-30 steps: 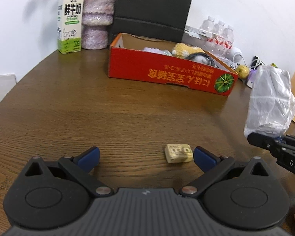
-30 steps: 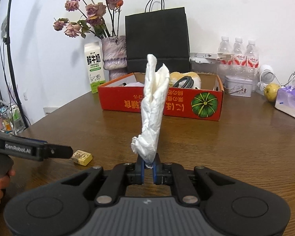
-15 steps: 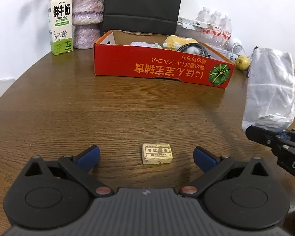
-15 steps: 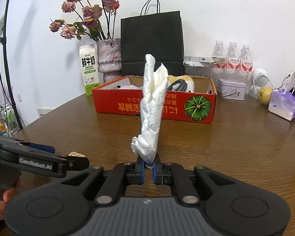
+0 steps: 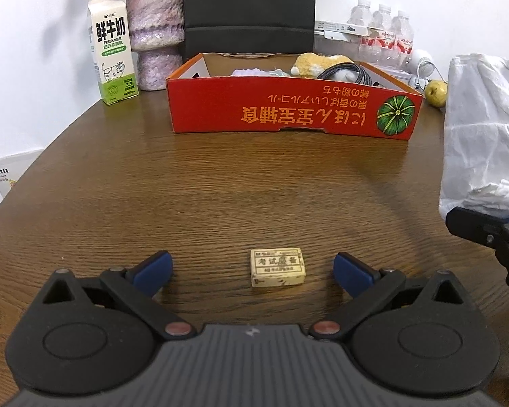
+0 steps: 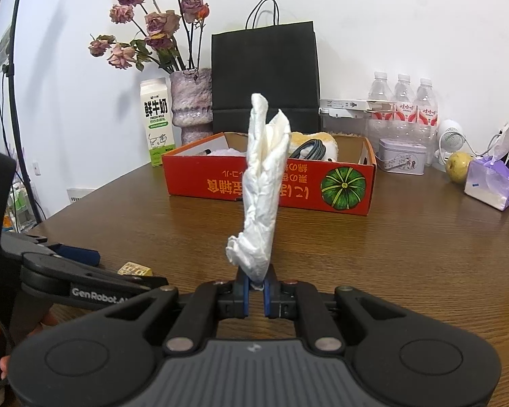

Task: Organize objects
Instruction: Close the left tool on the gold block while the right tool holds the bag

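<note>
A small cream eraser (image 5: 277,267) lies on the brown table between the fingers of my left gripper (image 5: 252,269), which is open around it and does not touch it. The eraser also shows in the right wrist view (image 6: 134,268), partly hidden behind the left gripper. My right gripper (image 6: 256,293) is shut on a crumpled white tissue (image 6: 261,193) that stands upright above the table; the tissue shows at the right edge of the left wrist view (image 5: 482,132). A red cardboard box (image 5: 288,108) holding a yellow plush, a cable and cloth stands ahead.
Behind the box stand a milk carton (image 5: 112,47), a purple vase (image 5: 154,30) with dried roses and a black paper bag (image 5: 249,10). Water bottles (image 6: 403,101), a tin (image 6: 402,159), a pear (image 6: 458,166) and a purple tissue pack (image 6: 488,183) are at the right.
My left gripper has swung right and forward, so the eraser went from beside its right finger to between both fingers. The right gripper still holds the tissue, drifting slightly.
</note>
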`<state>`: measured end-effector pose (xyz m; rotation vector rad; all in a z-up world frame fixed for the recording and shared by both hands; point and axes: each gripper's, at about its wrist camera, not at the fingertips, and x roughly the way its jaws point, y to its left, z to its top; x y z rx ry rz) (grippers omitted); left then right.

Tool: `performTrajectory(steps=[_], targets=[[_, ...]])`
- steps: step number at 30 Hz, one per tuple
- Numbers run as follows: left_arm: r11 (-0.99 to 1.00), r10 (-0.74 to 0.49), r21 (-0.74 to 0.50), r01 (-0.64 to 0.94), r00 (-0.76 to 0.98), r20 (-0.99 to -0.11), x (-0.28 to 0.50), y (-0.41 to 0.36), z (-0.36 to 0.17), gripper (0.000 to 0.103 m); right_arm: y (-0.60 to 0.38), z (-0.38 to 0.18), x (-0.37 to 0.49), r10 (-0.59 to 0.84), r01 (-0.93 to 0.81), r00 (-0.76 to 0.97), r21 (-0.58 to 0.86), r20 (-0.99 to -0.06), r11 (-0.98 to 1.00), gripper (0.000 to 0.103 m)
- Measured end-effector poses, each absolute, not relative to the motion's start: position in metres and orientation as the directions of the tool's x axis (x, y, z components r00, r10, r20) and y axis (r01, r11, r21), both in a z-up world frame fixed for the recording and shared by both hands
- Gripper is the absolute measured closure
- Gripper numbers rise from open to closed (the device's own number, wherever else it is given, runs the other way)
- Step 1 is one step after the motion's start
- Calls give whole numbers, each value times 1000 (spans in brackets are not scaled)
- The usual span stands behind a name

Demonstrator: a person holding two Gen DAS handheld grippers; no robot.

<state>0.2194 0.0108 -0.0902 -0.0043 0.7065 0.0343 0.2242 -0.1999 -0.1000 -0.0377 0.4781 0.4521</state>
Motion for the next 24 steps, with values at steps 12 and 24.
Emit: performTrajectory(steps=[12, 24], targets=[[999, 40, 16, -39, 761, -647, 218, 10, -90, 0, -201, -101, 225, 408, -423, 791, 73, -457, 903, 96], [1000, 8, 9, -3, 779, -627, 213, 8, -85, 40, -201, -101, 225, 410, -426, 789, 73, -457, 902, 96]])
